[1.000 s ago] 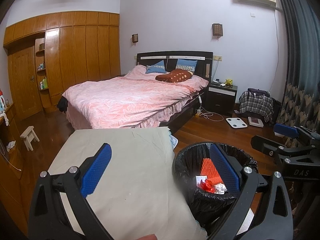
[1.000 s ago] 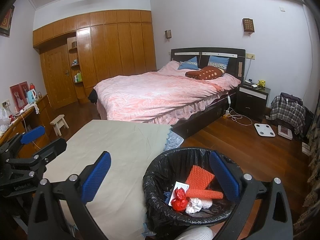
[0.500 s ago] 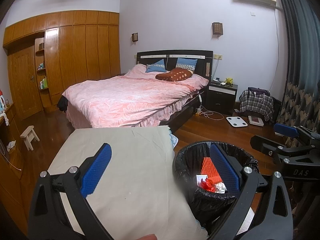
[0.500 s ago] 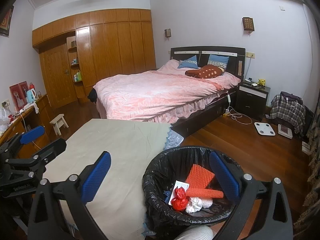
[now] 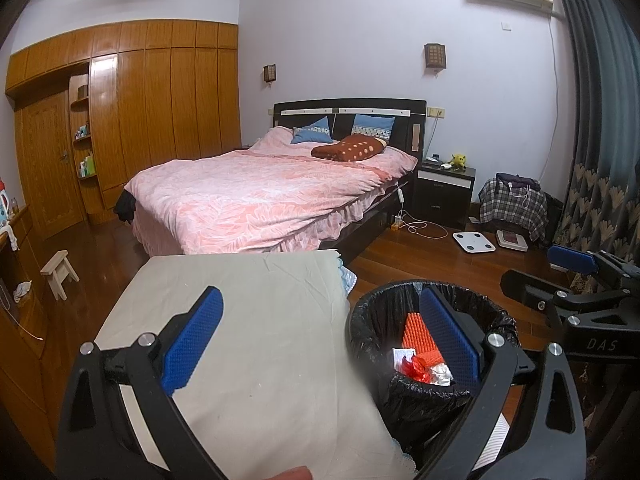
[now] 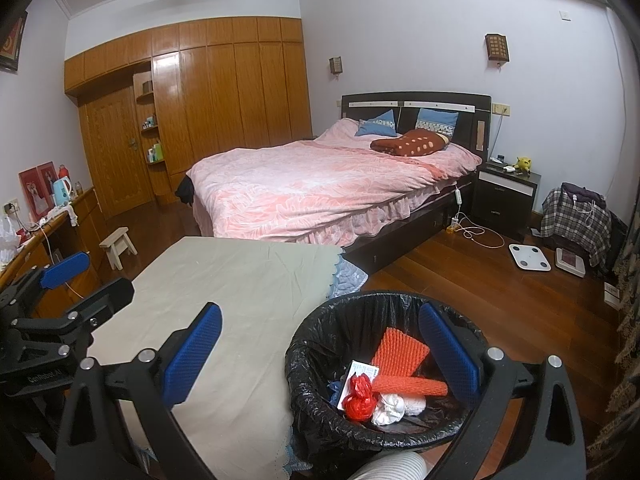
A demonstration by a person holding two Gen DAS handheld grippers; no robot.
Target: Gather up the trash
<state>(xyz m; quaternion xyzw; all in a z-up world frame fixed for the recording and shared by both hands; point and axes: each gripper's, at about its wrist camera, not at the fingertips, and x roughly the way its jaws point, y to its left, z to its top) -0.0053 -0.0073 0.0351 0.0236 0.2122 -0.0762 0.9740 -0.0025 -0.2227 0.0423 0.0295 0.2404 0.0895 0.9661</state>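
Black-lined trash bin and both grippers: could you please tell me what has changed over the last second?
Nothing visibly changed. The left gripper and right gripper remain open and empty, and the orange foam netting, red plastic bag and crumpled white paper lie as before in the black-lined round trash bin beside the cloth-covered table.

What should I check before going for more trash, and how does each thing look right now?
1. Left gripper open and holding nothing: ok.
2. Right gripper open and holding nothing: ok.
3. Trash bin upright, black liner over its rim: ok.
4. Bin has room above the orange netting and red bag: ok.
5. Trash left on the cloth-covered table: none seen, ok.
6. Trash elsewhere in the room: cannot tell.
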